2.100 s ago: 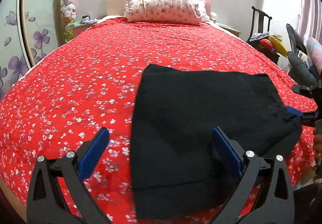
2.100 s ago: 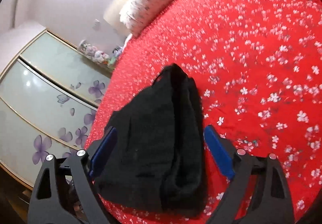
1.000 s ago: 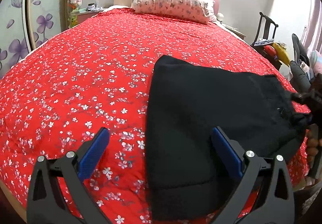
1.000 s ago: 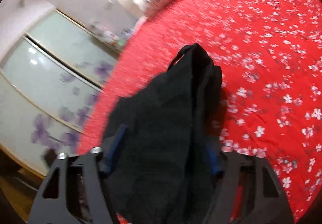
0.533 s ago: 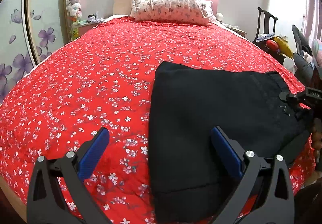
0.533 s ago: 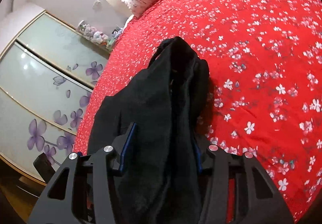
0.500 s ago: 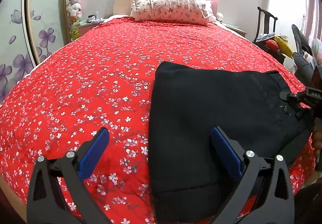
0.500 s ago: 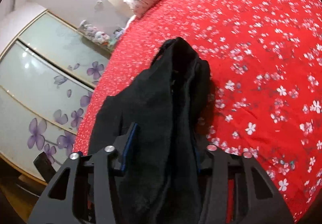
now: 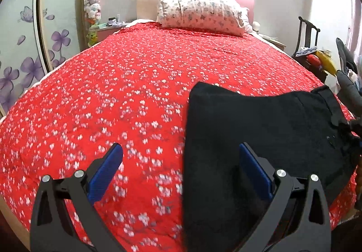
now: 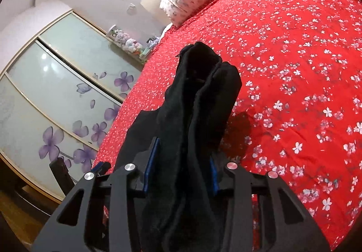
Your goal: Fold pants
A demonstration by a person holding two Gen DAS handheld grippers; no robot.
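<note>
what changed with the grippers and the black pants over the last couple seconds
The right gripper went from open, straddling the bunched end of the black pants, to shut on it, and that end now stands raised off the red bedspread. The left gripper stayed open above the bed, gripping nothing, and the rest of the pants still lies flat.
</note>
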